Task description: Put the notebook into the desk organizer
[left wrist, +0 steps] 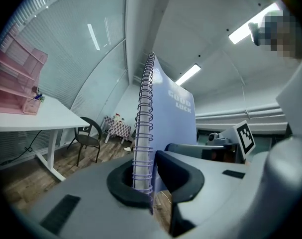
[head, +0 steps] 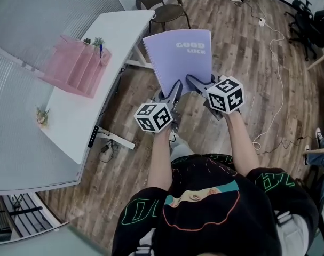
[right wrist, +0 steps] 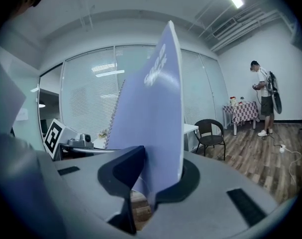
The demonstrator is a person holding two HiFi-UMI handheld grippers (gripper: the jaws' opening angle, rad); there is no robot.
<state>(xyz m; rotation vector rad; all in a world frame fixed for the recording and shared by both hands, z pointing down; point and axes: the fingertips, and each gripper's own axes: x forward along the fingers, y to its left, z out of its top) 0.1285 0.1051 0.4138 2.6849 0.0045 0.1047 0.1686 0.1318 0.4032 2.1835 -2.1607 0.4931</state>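
A lavender spiral notebook [head: 180,57] printed "GOOD LUCK" is held up over the wooden floor by both grippers at its near edge. My left gripper [head: 174,91] is shut on the spiral-bound side; the left gripper view shows the wire coil [left wrist: 143,133] running down between its dark pads at my left gripper [left wrist: 151,179]. My right gripper [head: 198,82] is shut on the cover's lower right part, and the notebook [right wrist: 153,118] stands upright between its jaws at my right gripper [right wrist: 155,176]. The pink desk organizer [head: 76,67] stands on the white desk [head: 71,127], far to the left of the notebook.
A dark chair [head: 163,4] stands past the desk's far end. White cables [head: 276,73] trail over the floor at right. A small plant [head: 42,116] sits on the desk. A person [right wrist: 264,101] stands far off by a checked-cloth table [right wrist: 243,111]. Glass partition walls run behind the desk.
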